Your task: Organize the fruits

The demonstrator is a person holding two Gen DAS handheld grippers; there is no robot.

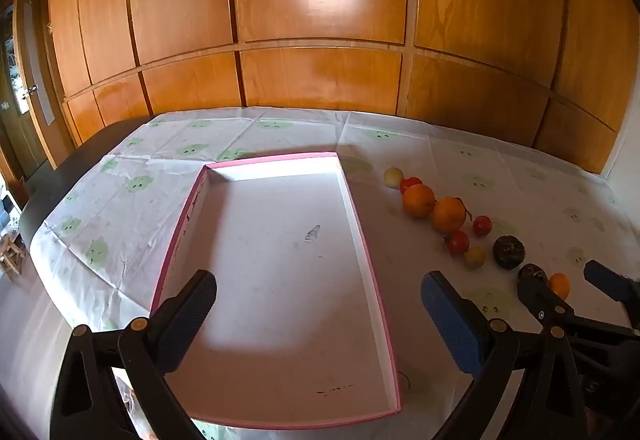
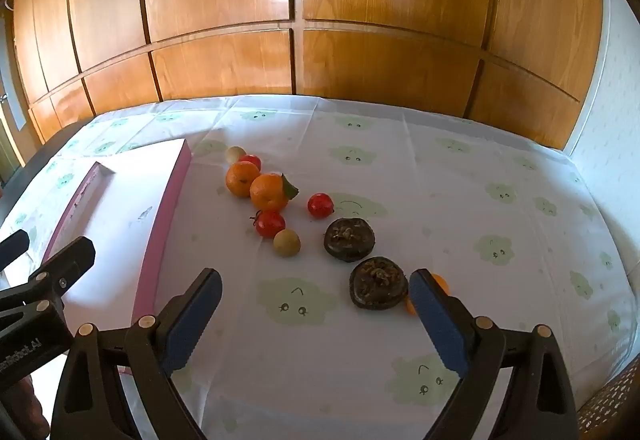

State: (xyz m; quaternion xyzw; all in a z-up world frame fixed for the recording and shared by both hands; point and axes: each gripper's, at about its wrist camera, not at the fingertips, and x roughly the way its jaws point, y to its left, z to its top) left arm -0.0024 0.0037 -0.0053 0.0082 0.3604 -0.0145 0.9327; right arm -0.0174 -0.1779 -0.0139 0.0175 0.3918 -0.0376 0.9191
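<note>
The left gripper (image 1: 318, 314) hangs over the near end of the tray (image 1: 362, 216), tipped down, w/ its blue pads (image 1: 448, 314) wide apart and nothing between them. The tray is a flat pink-edged box, white inside, w/ no fruit in it yet. It sits on the bench (image 1: 120, 208), on a white cloth w/ green smiley blobs. All the fruits lie on the cloth to the right of the tray, in a loose line going away from the grippers. At the far end is a pale ball (image 2: 235, 154), touching a red tomato (image 2: 251, 161). Next come 2 oranges (image 2: 242, 179) side by side and touching – the 2nd orange (image 2: 269, 192) has a green leaf. Then 2 more tomatoes: one (image 2: 320, 205) off to the right, one (image 2: 270, 223) nearer, just beside a small yellow ball (image 2: 287, 243). After that are 2 dark, wrinkly round things (image 2: 349, 239) – can't tell what fruit. The nearer dark one (image 2: 376, 282) sits just left of the right gripper's right pad. A small orange ball (image 2: 440, 282) is partly hidden behind that pad. The right gripper (image 2: 316, 316) is tipped down too, jaws spread wide and holding nothing, low over the cloth near the close end of the fruit line. Behind the bench stand brown wood cupboard doors (image 2: 296, 0).
</note>
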